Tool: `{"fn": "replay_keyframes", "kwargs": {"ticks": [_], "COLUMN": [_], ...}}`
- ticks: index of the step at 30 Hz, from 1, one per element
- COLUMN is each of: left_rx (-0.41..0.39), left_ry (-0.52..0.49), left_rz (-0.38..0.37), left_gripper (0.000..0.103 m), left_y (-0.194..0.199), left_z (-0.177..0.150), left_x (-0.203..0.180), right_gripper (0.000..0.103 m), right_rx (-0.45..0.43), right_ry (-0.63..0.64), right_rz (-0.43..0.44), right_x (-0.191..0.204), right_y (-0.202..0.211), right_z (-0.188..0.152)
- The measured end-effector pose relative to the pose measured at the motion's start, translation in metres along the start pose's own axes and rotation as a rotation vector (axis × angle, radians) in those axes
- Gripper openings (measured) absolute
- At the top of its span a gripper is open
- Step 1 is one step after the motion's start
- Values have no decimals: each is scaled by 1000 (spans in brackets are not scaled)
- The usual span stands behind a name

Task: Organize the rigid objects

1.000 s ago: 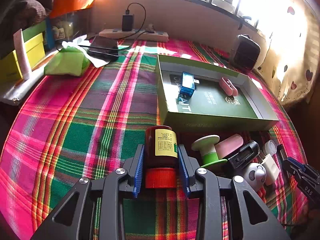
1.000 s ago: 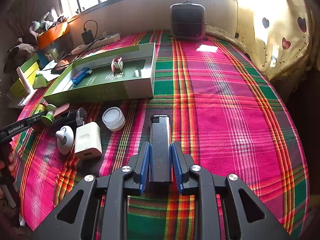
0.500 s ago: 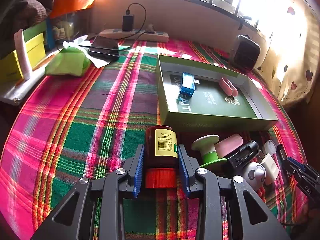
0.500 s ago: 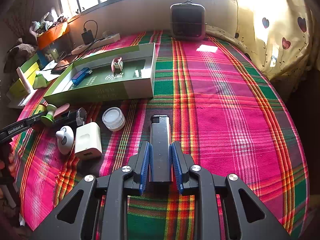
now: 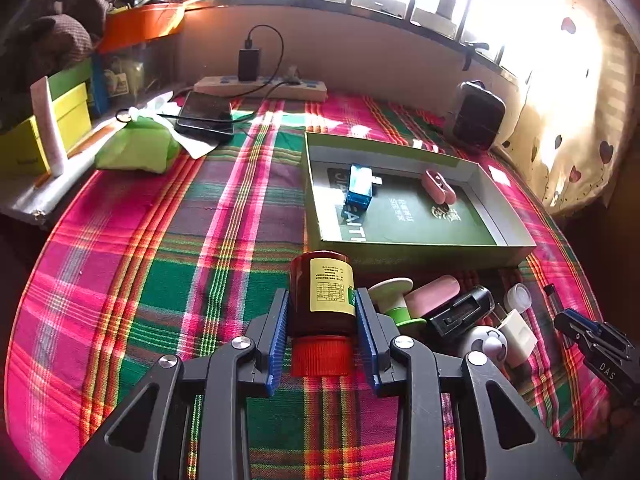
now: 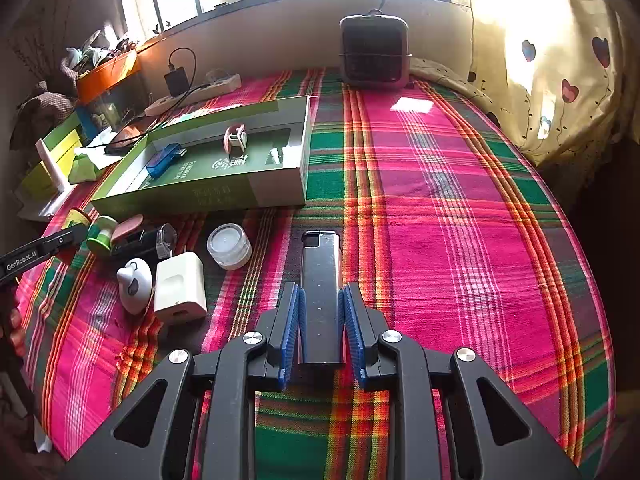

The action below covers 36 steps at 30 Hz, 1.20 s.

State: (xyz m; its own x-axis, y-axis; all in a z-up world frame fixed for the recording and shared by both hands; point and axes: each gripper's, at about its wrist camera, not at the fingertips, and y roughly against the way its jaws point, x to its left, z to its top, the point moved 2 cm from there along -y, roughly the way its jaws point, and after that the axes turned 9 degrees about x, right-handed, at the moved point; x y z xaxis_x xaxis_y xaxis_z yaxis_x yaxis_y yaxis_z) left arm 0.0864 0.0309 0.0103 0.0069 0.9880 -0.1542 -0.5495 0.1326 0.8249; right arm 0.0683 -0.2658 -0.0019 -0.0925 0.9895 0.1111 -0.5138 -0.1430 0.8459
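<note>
Left fingers [image 5: 322,312] pinch the round brown bottle [image 5: 323,294]; right fingers [image 6: 322,312] pinch the lighter [image 6: 321,288]. Bottle could roll out before reaching the green box [image 5: 516,242] at one o'clock.

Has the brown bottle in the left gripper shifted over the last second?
No. The brown bottle sits clamped in the left gripper, its base just short of the green box, as before.

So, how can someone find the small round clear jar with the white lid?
Start at the shallow green cardboard box on the plaid cloth. In front of its near wall stands the small round clear jar, right of a white plug adapter. It alone is see-through.
</note>
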Motion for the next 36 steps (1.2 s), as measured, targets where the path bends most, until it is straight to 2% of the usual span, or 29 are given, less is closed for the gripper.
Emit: {"fn": "replay_keyframes", "kwargs": {"ticks": [7, 18, 36], "left_rx": [-32, -40, 7], "left_ry": [-26, -71, -124], "left_rz": [-21, -77, -165], "left_gripper": [31, 31, 31], "left_y": [15, 18, -21], "left_z": [11, 40, 91], "left_x": [-8, -26, -61], "right_gripper": [24, 24, 24], "right_rx": [-28, -80, -34], "right_ry": [11, 70, 113], "right_rz": [0, 11, 54], "right_x": [0, 13, 35], "right_y": [12, 26, -12], "right_z": [8, 46, 119]}}
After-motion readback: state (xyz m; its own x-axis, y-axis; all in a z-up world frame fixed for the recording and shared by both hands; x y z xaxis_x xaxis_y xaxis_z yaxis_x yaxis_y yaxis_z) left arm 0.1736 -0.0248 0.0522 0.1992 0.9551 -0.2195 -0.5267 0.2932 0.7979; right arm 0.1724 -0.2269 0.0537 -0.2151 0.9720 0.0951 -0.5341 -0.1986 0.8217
